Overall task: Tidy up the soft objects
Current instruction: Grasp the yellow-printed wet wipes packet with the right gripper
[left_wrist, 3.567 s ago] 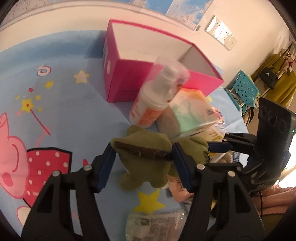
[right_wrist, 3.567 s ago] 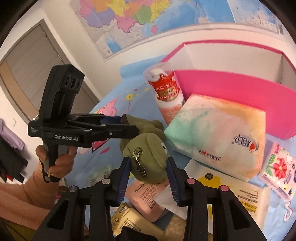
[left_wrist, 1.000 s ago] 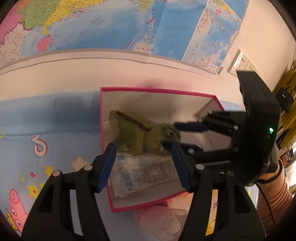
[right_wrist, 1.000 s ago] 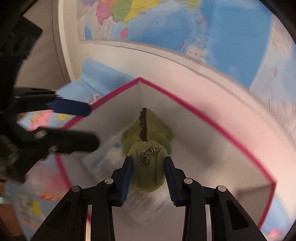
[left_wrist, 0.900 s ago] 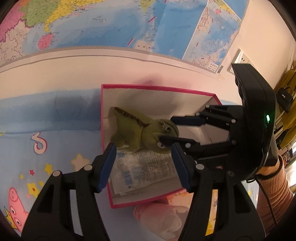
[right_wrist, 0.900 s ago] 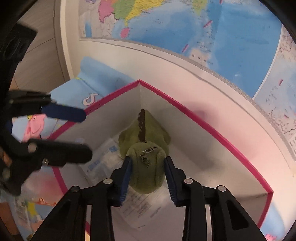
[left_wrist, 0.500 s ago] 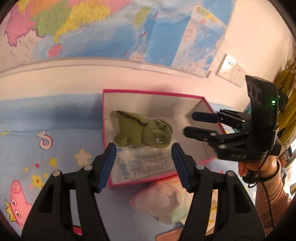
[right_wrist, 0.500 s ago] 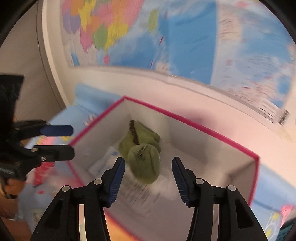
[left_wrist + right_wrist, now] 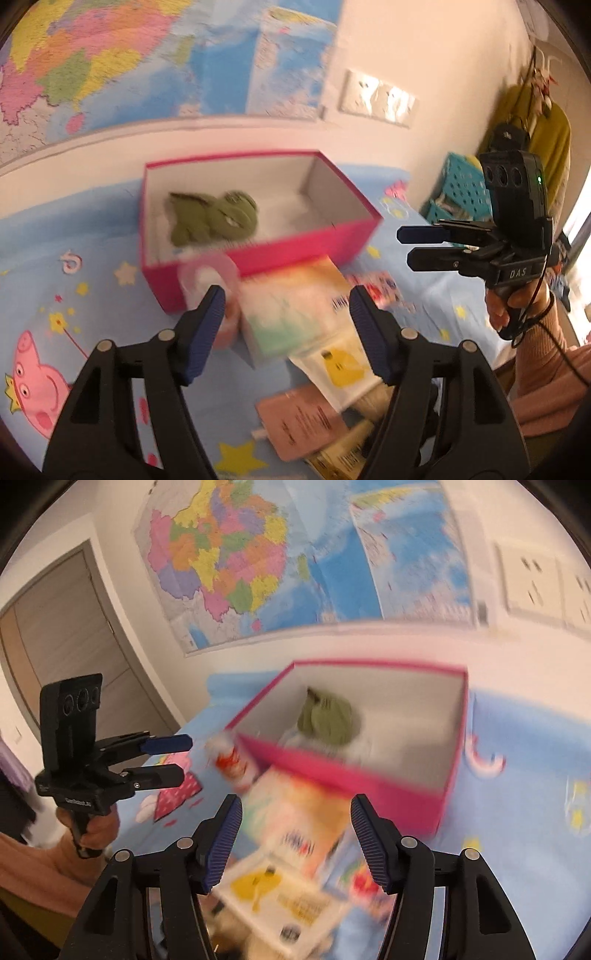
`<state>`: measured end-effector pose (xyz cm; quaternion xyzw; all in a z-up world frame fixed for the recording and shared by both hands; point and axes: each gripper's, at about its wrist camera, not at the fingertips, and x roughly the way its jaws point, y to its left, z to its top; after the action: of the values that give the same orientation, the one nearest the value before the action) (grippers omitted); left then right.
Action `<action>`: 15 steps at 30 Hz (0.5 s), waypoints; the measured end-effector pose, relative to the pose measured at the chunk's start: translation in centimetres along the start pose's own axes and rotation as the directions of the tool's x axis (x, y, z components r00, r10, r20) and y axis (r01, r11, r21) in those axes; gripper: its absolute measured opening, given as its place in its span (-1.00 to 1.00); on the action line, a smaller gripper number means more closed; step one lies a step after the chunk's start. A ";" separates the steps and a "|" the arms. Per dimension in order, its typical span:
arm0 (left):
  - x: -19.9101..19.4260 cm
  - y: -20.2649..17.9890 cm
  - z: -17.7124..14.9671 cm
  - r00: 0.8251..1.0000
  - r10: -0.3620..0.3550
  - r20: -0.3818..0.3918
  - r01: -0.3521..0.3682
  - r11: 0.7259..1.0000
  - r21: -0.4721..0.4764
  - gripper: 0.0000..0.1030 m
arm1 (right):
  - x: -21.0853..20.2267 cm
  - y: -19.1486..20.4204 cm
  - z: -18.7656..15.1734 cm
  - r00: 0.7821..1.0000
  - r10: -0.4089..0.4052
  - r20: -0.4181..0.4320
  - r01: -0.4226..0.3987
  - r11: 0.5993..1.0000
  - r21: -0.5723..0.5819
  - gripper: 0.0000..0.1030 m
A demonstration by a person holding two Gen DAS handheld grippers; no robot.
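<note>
A green plush toy lies inside the open pink box, at its left end, on a white packet. It also shows in the right wrist view, in the pink box. My left gripper is open and empty, held above a pastel tissue pack in front of the box. My right gripper is open and empty, pulled back from the box above the tissue pack. Each gripper shows in the other's view: the right gripper and the left gripper.
A pump bottle lies against the box front. Flat sachets, yellow-white and pink, lie nearer on the blue cartoon tablecloth. A map covers the wall behind. A teal crate stands off the table's right end.
The right gripper opened and let go of the green plush in the box, then drew back. Both grippers have pulled away from the box toward the front items.
</note>
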<state>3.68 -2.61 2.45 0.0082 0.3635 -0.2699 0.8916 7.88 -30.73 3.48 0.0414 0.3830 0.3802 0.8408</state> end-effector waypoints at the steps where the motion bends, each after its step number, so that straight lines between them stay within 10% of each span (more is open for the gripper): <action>1: 0.3 -0.5 -0.6 1.000 -0.008 -0.014 0.008 1.000 0.009 0.37 | 0.0 -0.2 -0.7 1.000 0.004 -0.008 -0.004 1.000 0.026 0.21; 9: 3.2 -2.3 -4.4 0.987 -0.043 -0.153 0.041 0.999 -0.019 0.37 | 0.2 -1.9 -7.5 0.995 0.040 -0.089 -0.021 0.977 0.213 0.21; 15: 7.0 -1.6 -6.7 0.947 -0.102 -0.305 0.070 0.991 -0.114 0.37 | 1.9 -3.5 -9.8 0.986 0.101 -0.130 -0.055 0.946 0.320 0.21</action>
<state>2.69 -5.90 -6.73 -0.0105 0.5121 -0.2852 0.8101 4.19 -34.09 -5.85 0.1628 0.4969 0.3491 0.7777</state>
